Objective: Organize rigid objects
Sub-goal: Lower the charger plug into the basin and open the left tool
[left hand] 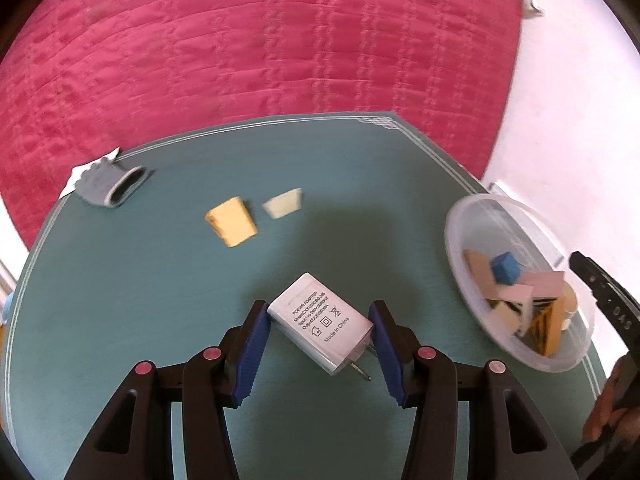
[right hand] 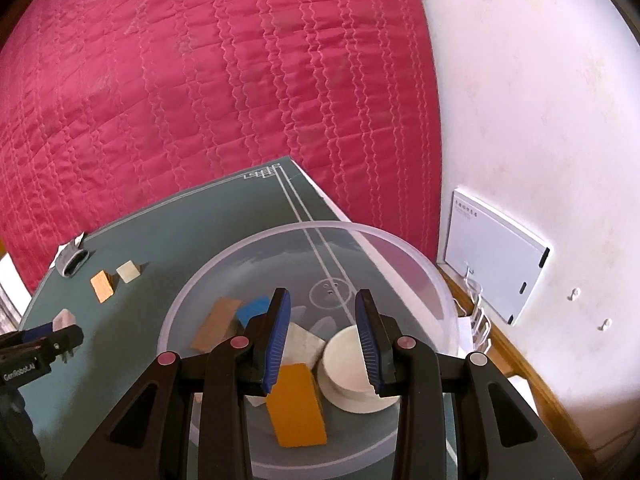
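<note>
Your left tool [left hand: 320, 312] sits low over the teal-green bench [left hand: 160, 300] with its blue ribbed pads spread apart on either side of the white rectangular power adapter [left hand: 320, 322]. The adapter lies flat on the bench, label side up, its metal prongs pointing back toward you. The pads look to be at or just beside its edges, but you cannot tell whether they touch it.

Farther out on the bench lie an orange wooden block [left hand: 231, 221] and, just beside it, a pale cream block [left hand: 283, 203]. Near the far left edge rests a grey tube-shaped piece with a dark opening [left hand: 114, 184], on a scrap of white paper [left hand: 80, 172].

Your right tool [right hand: 322, 316] hovers over the clear round plastic bowl [right hand: 400, 248] at the bench's right side, pads apart and gripping nothing. In the bowl you have a white round disc [right hand: 348, 372], a mustard-yellow rectangular block [right hand: 296, 404], a blue cube [right hand: 252, 310], a tan wooden slab [right hand: 214, 324] and a pale grey-white block [right hand: 304, 344], all piled together near the front wall.

Beyond the bench spreads a quilted crimson bedspread [right hand: 200, 80]. On the white wall at the right hangs a white flat box [right hand: 492, 264].
</note>
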`<act>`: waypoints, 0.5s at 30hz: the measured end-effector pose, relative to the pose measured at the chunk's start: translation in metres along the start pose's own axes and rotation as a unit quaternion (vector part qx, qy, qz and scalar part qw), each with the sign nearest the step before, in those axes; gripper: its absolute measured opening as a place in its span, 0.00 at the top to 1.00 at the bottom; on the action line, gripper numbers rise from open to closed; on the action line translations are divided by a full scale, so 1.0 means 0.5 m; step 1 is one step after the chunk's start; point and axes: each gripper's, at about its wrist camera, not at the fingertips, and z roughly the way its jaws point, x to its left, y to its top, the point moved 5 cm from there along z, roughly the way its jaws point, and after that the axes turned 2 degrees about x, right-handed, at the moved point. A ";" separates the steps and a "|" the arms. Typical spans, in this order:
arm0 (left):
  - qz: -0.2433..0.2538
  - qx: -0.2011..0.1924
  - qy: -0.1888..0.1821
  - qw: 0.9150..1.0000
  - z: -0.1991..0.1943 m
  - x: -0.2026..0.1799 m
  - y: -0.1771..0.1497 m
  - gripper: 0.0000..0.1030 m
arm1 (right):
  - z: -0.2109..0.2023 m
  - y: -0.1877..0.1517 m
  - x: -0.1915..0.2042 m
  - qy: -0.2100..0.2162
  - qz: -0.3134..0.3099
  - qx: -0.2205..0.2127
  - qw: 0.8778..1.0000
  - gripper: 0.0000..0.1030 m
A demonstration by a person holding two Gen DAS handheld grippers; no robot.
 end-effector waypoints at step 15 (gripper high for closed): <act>0.065 -0.001 -0.068 0.996 0.019 -0.164 0.045 0.48 | -0.017 0.002 -0.024 0.004 0.014 -0.019 1.000 0.66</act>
